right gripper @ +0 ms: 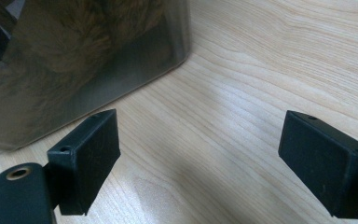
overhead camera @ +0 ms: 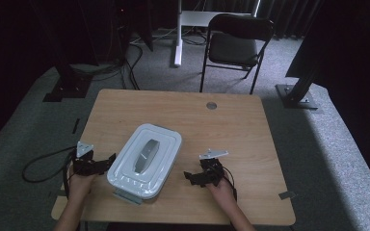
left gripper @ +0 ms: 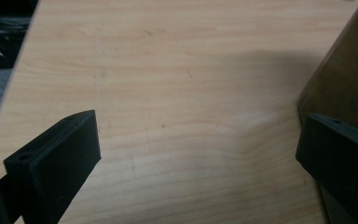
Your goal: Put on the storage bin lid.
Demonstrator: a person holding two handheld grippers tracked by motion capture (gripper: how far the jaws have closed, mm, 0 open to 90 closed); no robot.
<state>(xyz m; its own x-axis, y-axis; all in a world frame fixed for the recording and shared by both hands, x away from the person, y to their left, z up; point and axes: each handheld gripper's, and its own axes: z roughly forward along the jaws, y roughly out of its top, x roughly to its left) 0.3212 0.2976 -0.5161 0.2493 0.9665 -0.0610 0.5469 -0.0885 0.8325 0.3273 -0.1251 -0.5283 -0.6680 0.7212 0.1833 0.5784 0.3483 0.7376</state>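
Note:
A shiny metal box (overhead camera: 144,161) with a lid and a grey handle lies slantwise on the wooden table (overhead camera: 231,130), near its front edge. My left gripper (overhead camera: 107,161) rests at the box's left side, open, one jaw close against the box wall (left gripper: 349,84). My right gripper (overhead camera: 191,177) sits a little to the right of the box, open, with bare table between its jaws. In the right gripper view the mirrored side of the box (right gripper: 88,60) stands ahead on the left. A latch (overhead camera: 126,196) sticks out at the box's near end.
A round grey cable cap (overhead camera: 211,105) sits in the table near its far edge. A black folding chair (overhead camera: 236,45) stands behind the table on grey carpet. Black stand bases (overhead camera: 298,94) flank the table, and a cable (overhead camera: 41,166) trails off the left gripper.

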